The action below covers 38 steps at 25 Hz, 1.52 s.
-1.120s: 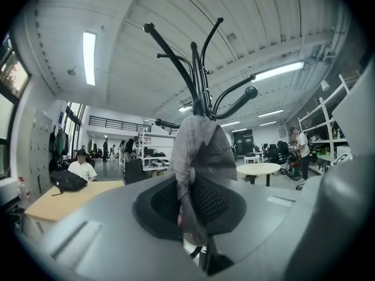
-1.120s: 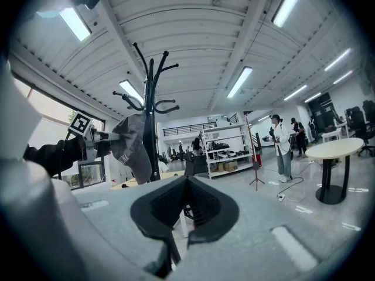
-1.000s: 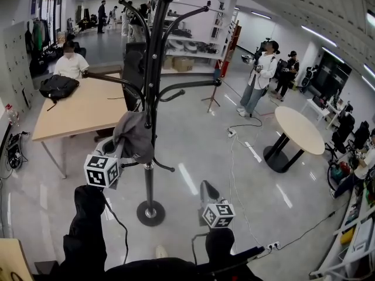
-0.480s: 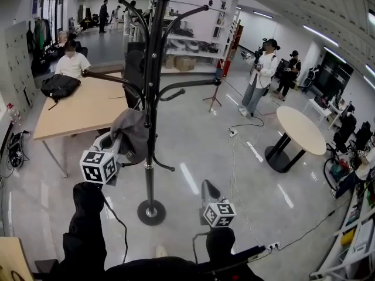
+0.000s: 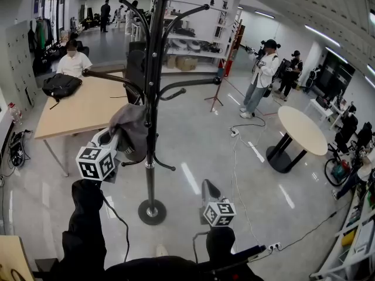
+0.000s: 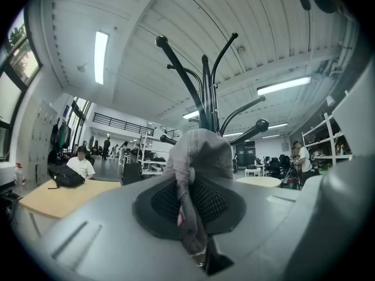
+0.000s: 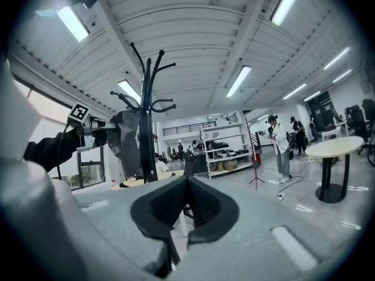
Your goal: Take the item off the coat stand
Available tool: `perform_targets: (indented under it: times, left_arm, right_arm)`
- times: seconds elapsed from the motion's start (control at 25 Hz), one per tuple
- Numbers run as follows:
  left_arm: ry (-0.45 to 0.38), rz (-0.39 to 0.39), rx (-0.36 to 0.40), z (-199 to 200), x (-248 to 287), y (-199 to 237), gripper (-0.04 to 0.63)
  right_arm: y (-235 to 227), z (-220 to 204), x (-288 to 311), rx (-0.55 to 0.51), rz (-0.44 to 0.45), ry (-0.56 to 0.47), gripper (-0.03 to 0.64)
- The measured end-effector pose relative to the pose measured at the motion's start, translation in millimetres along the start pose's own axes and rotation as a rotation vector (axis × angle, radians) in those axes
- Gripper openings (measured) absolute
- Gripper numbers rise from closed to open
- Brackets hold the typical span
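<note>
A black coat stand [image 5: 151,92] rises in the middle of the floor, with curved arms at several heights. A grey cloth item [image 5: 132,130] hangs against its pole at a lower arm. My left gripper [image 5: 119,139] points level at it from the left and is shut on a fold of the grey cloth [image 6: 196,163], which fills the gap between the pads. The stand's arms [image 6: 205,86] show behind the cloth. My right gripper [image 5: 208,189] is held low to the right of the stand's base, shut with nothing in it. Its own view shows the stand [image 7: 149,116] and the grey item [image 7: 125,136] off to the left.
A wooden table [image 5: 82,113] with a black bag [image 5: 60,85] stands behind and left of the stand, with a seated person [image 5: 72,63] at it. A round table [image 5: 302,130] is at the right. Standing people [image 5: 261,78], shelving [image 5: 190,45] and floor cables [image 5: 234,157] lie beyond.
My left gripper has risen a little and drifted left, still clamped on the grey cloth, which has lifted slightly with it. The right gripper has stayed where it was.
</note>
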<state>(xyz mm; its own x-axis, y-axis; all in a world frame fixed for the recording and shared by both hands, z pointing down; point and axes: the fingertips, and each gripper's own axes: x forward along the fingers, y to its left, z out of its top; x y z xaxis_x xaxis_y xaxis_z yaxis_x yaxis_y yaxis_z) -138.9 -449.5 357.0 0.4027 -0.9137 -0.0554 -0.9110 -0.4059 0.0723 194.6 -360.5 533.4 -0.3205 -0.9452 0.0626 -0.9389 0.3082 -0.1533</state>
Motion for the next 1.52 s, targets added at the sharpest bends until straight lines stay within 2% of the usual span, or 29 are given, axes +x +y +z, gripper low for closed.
perform_targets:
  times: [0.96, 1.52]
  left_arm:
    - [-0.073, 0.014, -0.009, 48.6, -22.7, 3.8, 0.032]
    - [-0.114, 0.047, 0.026, 75.2, -44.1, 16.7, 0.032]
  right_arm:
    - [6.1, -4.9, -4.6, 0.014, 0.017, -0.010, 0.002]
    - [20.6, -6.3, 2.5, 0.021, 0.044, -0.011, 0.002]
